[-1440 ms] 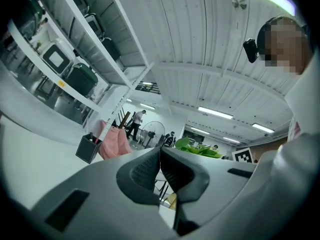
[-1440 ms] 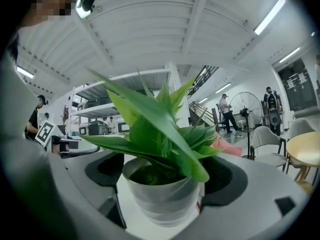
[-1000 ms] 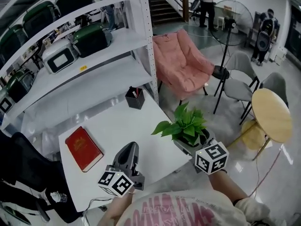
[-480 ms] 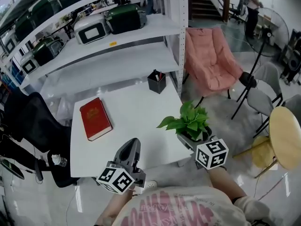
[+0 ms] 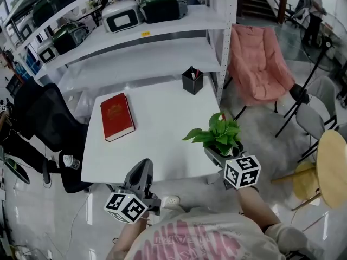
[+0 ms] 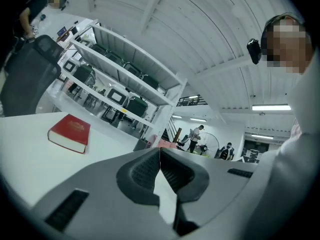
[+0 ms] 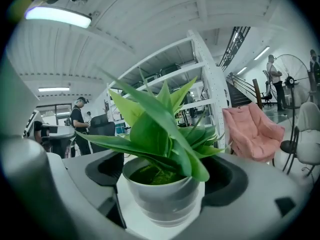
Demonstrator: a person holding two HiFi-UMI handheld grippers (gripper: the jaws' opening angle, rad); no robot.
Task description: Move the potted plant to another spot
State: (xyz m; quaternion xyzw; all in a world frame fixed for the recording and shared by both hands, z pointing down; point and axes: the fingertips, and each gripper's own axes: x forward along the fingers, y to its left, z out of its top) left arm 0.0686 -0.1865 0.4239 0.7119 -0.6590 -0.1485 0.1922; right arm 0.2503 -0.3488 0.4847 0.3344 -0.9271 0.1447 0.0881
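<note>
The potted plant (image 5: 219, 136) has green leaves in a small white pot (image 7: 162, 196). My right gripper (image 5: 222, 157) is shut on the pot, one jaw at each side, and holds it upright at the near right corner of the white table (image 5: 157, 118). In the right gripper view the pot fills the gap of the right gripper (image 7: 162, 186), with white surface just beneath; I cannot tell whether it rests there. My left gripper (image 5: 142, 171) is shut and empty at the table's front edge. In its own view the left gripper (image 6: 160, 153) has its jaws closed together, pointing level over the tabletop.
A red book (image 5: 116, 116) lies on the table's left part, and a black pen holder (image 5: 192, 81) stands at the far right corner. White shelving (image 5: 135, 42) runs behind. A black office chair (image 5: 40, 118) is left; a pink chair (image 5: 260, 64) and round wooden table (image 5: 333, 167) are right.
My right gripper has sunk with the plant toward the table's near right corner. My left gripper has drawn back from over the table to its front edge. The head view has swung left.
</note>
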